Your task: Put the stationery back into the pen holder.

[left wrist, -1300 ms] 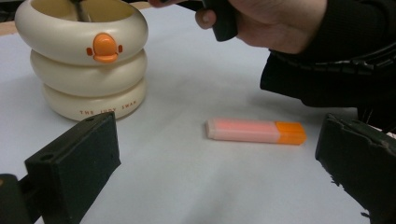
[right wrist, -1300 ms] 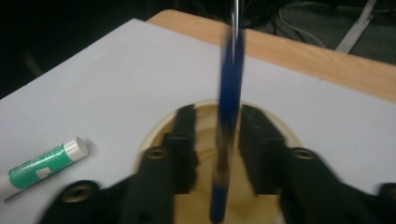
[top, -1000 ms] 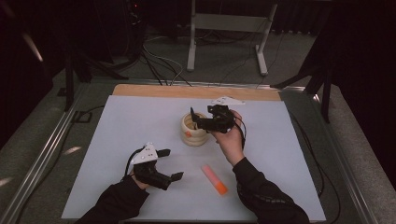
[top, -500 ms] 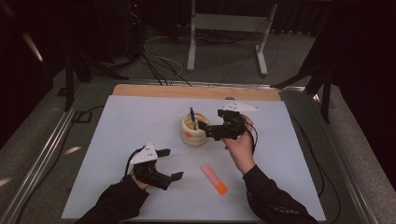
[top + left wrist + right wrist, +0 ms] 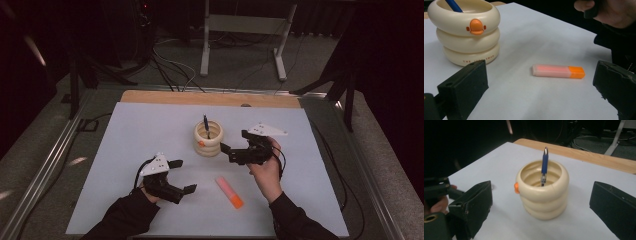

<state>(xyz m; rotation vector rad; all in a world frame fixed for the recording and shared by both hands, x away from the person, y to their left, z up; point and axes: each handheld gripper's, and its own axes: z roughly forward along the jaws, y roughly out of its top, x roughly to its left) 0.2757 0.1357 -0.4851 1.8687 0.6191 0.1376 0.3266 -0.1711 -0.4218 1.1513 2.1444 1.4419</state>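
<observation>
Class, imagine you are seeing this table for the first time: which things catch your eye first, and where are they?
A cream ringed pen holder stands mid-table with a blue pen upright inside it. A pink and orange marker lies flat nearer the person. The right gripper, open, is just right of the holder; the left gripper, open, faces the marker.

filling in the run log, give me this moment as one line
right gripper: open, just released, beside cream holder | blue pen: upright in holder | left gripper: open, facing orange highlighter flat on mat
</observation>
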